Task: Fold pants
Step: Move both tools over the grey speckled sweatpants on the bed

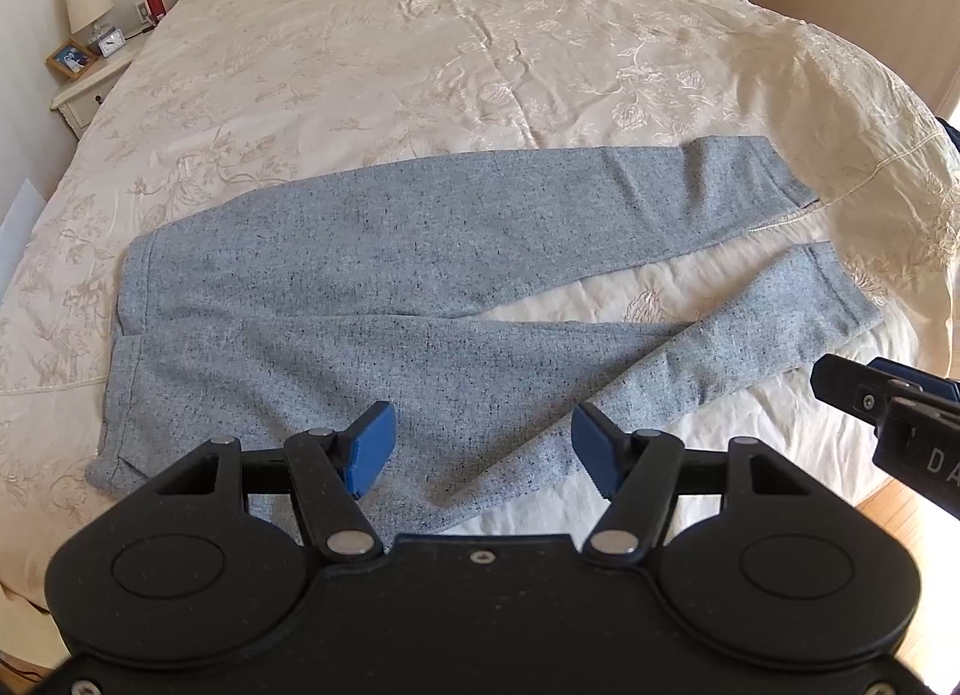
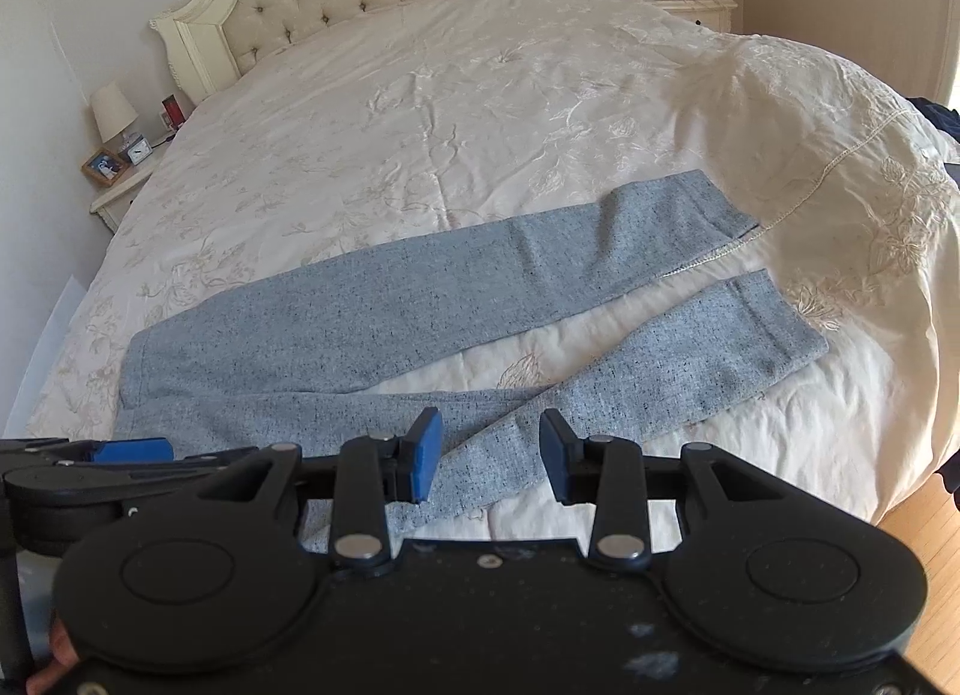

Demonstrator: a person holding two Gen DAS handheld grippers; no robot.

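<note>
Presently: pants (image 1: 372, 287) flat on bed (image 1: 420, 35), legs splayed toward three o'clock for folding; my left gripper (image 1: 480, 449) and right gripper (image 2: 489, 458) both agape, empty.

one pair of grey pants (image 1: 372, 275), one bed (image 1: 456, 23), two tools, two lamps, two nightstands

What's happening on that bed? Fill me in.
A person holds tongs in each hand over grey pants spread flat on the bed. The left tongs and right tongs are both open above the nearer leg, gripping nothing. The legs lie apart, so no fold is made yet.
</note>
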